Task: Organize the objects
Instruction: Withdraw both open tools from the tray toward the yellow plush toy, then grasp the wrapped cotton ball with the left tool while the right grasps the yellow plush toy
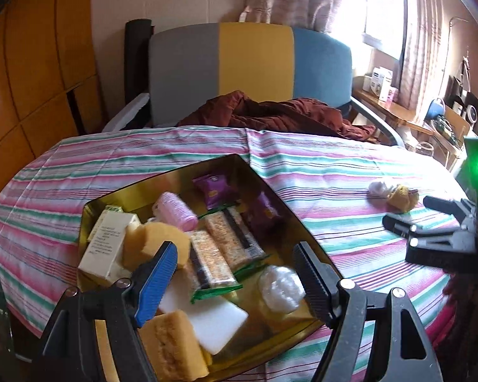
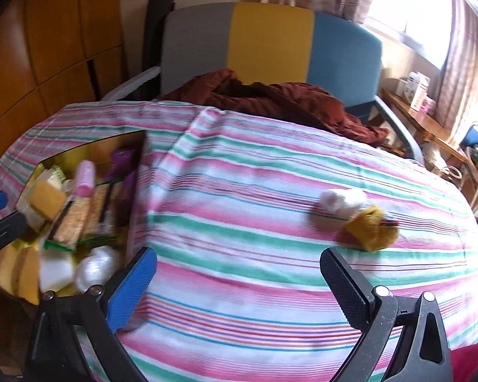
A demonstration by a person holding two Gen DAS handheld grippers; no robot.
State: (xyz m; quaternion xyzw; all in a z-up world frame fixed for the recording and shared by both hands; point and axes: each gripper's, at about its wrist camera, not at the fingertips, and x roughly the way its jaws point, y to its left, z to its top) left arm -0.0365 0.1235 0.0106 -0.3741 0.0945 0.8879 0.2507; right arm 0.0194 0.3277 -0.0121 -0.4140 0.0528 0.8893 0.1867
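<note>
**Inspector:** Report the left gripper.

**Operator:** In my left wrist view the left gripper (image 1: 239,264) sits at the bottom centre, jaws spread wide, nothing between the pads. It hangs over the gold tin (image 1: 162,172), which fills the lower left of the frame on the striped cloth (image 1: 318,172).

**Inspector:** Contents of the tin?

**Operator:** I see a pink roller (image 1: 175,211) near the middle, purple packets (image 1: 212,189) towards the top, cereal bars (image 1: 221,248) in the centre, a cream box (image 1: 106,245) at the left, yellow sponges (image 1: 156,243), a white block (image 1: 213,321) low down, and a clear crumpled wrapper (image 1: 280,288) right of centre.

**Inspector:** Right gripper?

**Operator:** In my right wrist view the right gripper (image 2: 239,281) is at the bottom centre, fingers apart and empty, over bare cloth. The left view shows it at the right edge, also parted.

**Inspector:** Anything outside the tin?

**Operator:** Two items, right of centre in the right view: a white wad (image 2: 342,200) and a yellow scrap (image 2: 371,227) just below it, touching or nearly so; I cannot tell which. Both lie well apart from the tin at the left edge.
</note>
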